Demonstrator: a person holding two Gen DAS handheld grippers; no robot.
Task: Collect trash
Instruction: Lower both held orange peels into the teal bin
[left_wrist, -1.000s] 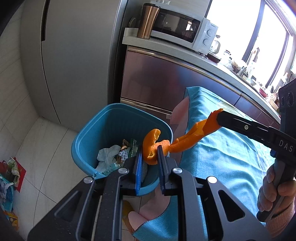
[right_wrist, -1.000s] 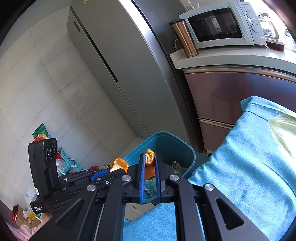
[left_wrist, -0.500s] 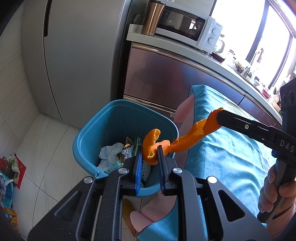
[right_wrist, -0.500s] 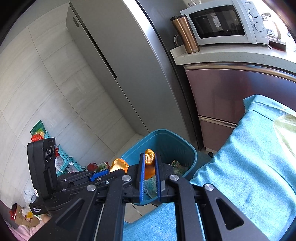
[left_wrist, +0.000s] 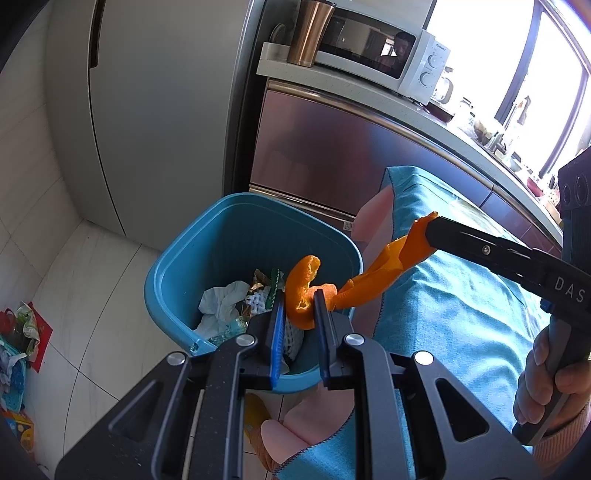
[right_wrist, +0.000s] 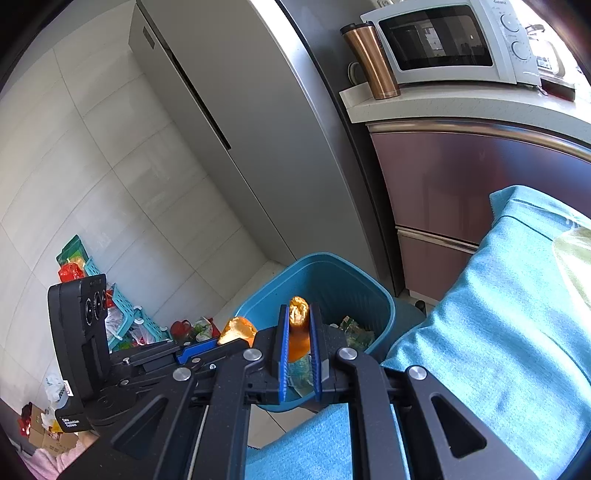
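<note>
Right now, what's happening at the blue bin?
A person holds a long strip of orange peel stretched between two handheld grippers. The left gripper is shut on its curled end, the right gripper on the other end. The peel hangs over the rim of the blue plastic trash bin, which already holds crumpled tissue and wrappers. Not dropped yet.

The right gripper (right_wrist: 297, 325) was clamped on an orange peel (right_wrist: 298, 328) above the near rim of the blue bin (right_wrist: 384, 314). Left of the bin, the left gripper (right_wrist: 236, 338) pinched the peel's other end. A blue cloth (right_wrist: 498, 332) lay right of the bin.
</note>
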